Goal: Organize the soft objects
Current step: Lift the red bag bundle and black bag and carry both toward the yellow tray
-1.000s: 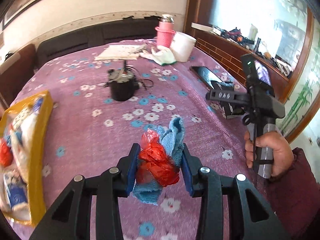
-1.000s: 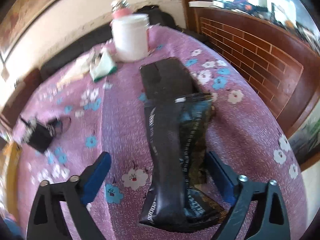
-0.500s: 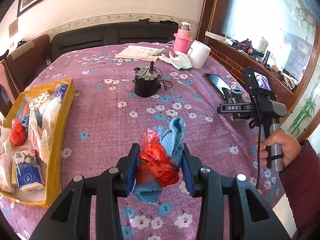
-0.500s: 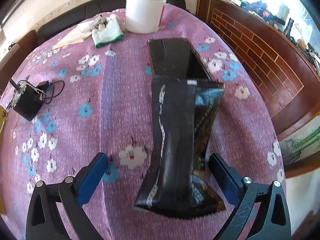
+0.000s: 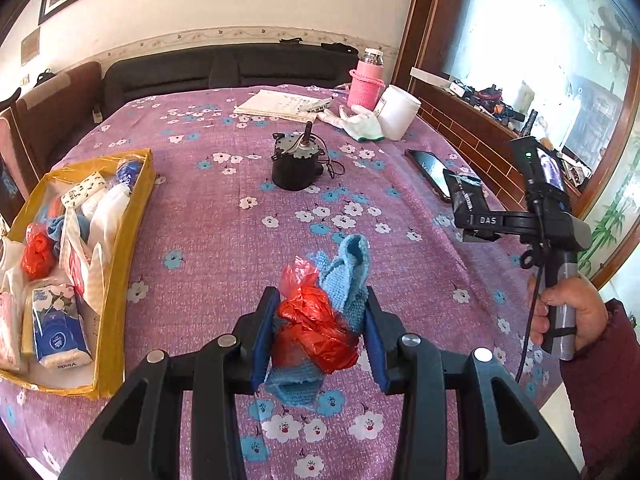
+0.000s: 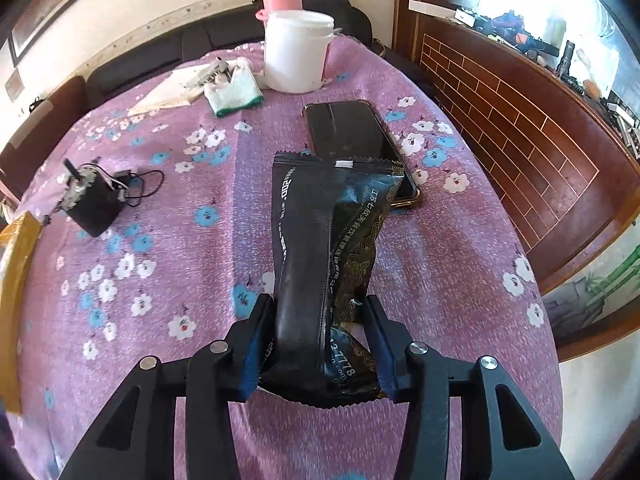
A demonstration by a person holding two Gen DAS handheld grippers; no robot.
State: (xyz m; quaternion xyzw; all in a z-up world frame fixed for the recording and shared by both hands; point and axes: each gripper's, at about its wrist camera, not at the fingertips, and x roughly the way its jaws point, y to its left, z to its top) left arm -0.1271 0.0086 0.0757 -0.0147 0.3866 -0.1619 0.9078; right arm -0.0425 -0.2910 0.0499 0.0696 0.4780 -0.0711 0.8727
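Note:
My left gripper (image 5: 318,336) is shut on a bundle of crumpled red plastic bag (image 5: 316,324) and light blue knitted cloth (image 5: 346,268), held above the purple flowered tablecloth. My right gripper (image 6: 320,338) has a soft black packet (image 6: 328,248) between its blue pads (image 6: 256,348); its jaws are closing and press the packet's sides. In the left wrist view the right gripper (image 5: 468,236) and the black packet (image 5: 466,196) appear at the right, with a hand on the handle. A yellow box (image 5: 120,264) holding tissue packs and other soft things stands at the left.
A black phone (image 6: 356,144) lies just beyond the packet. A small black motor with wires (image 5: 296,164) sits mid-table. At the far end are a white tub (image 6: 298,52), a pink flask (image 5: 366,80), a white glove (image 6: 232,92) and papers (image 5: 280,104). A wooden ledge (image 6: 520,128) runs along the right.
The right gripper's jaws have closed from wide apart onto the black packet's sides. The left gripper kept its hold on the red and blue bundle and drew back, bringing the yellow box into view.

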